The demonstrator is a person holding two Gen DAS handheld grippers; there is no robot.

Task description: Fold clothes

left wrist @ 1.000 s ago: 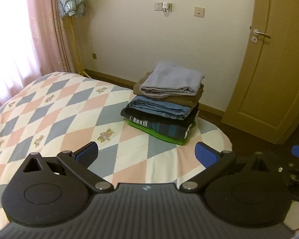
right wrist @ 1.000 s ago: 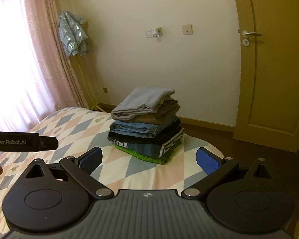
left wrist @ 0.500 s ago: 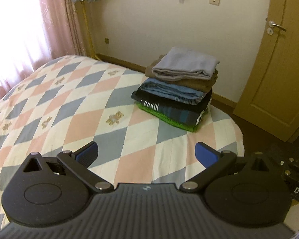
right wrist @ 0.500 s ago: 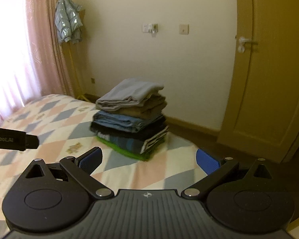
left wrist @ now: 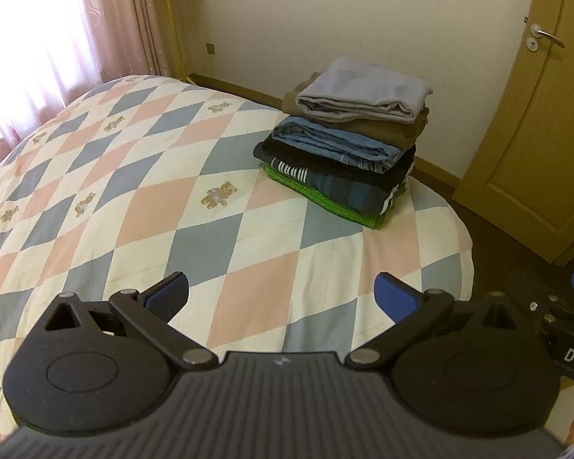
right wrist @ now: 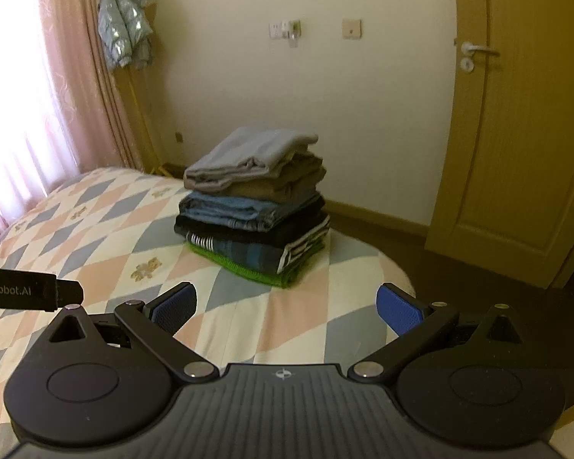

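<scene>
Folded stack [left wrist: 346, 145] sits near the bed [left wrist: 134, 199] edge; both grippers [left wrist: 281, 298] [right wrist: 287, 308] gape, empty, over bare quilt.

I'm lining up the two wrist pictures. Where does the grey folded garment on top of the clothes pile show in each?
Left wrist view: the grey folded garment is upper right of centre, topping the pile on the bed's far corner.
Right wrist view: the grey folded garment is just left of centre, above mid-height.
Shared landmark: the door handle, right of the pile in both.
</scene>
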